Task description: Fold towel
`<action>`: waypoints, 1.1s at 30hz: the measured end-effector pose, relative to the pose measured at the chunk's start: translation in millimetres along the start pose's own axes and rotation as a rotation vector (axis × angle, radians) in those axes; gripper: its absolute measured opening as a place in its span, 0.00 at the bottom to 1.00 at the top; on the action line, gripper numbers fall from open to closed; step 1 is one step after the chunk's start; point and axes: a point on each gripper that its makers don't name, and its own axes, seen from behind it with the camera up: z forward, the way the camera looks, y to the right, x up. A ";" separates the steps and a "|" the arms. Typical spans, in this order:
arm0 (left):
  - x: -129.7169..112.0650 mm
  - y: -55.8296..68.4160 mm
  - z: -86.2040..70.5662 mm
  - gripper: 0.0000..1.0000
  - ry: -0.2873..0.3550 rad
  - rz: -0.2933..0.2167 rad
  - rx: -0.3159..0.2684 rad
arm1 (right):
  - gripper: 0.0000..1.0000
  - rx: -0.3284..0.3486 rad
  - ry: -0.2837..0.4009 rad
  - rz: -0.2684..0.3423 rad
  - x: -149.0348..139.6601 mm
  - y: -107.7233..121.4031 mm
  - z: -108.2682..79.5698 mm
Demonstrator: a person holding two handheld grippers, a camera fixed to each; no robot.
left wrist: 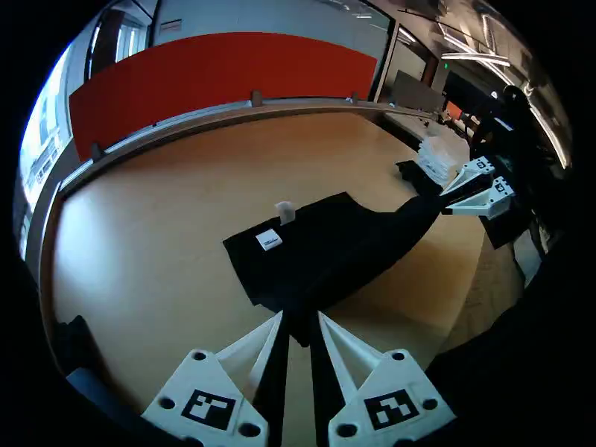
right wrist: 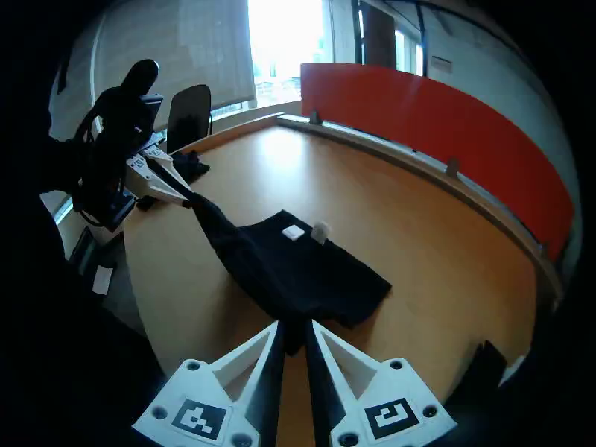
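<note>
Jaws, left: closed on a corner of the towel [left wrist: 328,246]; black fabric is pinched between the tips of the left gripper [left wrist: 302,328].
Jaws, right: closed likewise on another corner of the towel [right wrist: 298,276], with fabric caught between the tips of the right gripper [right wrist: 294,335].
Screen: a long red screen [left wrist: 223,74] [right wrist: 447,127] is fixed along the far edge of the worktop [left wrist: 186,194] [right wrist: 417,238]; it is taken as the landmark.
Towel: laid mostly flat on the worktop, well apart from the screen. The edge farthest from the screen is raised into a taut ridge between the two grippers.
Left gripper: held at the towel corner farthest from the screen and pointed toward it. In the right gripper view it is seen farther off [right wrist: 175,194], on the side away from the screen.
Right gripper: aimed roughly along the screen. In the left gripper view it is seen farther off [left wrist: 454,201], with towel fabric drawn up to its tips.
Label: a white label [left wrist: 269,240] [right wrist: 293,232] is seen flat on the towel, on the half nearer the screen.
Tag: a small pale tag [left wrist: 285,212] [right wrist: 321,231] stands at the towel edge facing the screen, just beside the label.
Chair: a dark chair [right wrist: 188,112] is placed at the worktop end, well apart from the screen.
Dark cloth: a second dark cloth [right wrist: 186,164] is left on the worktop near the chair.
</note>
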 end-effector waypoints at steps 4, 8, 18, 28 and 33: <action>1.0 -1.6 0.6 0.17 0.000 0.001 0.001 | 0.18 0.000 -0.001 -0.002 1.2 1.3 1.8; 3.3 -4.0 3.3 0.17 -0.002 0.000 0.004 | 0.18 0.001 -0.007 -0.008 2.0 4.3 4.7; 13.6 -17.5 23.9 0.17 -0.003 -0.039 0.018 | 0.18 -0.014 -0.040 -0.033 3.8 29.8 24.8; 27.5 -39.3 57.4 0.17 -0.006 -0.085 0.066 | 0.18 -0.046 -0.063 -0.023 10.3 66.4 53.3; 29.7 -43.9 70.7 0.17 -0.020 -0.085 0.065 | 0.18 -0.056 -0.082 -0.030 7.5 80.1 63.5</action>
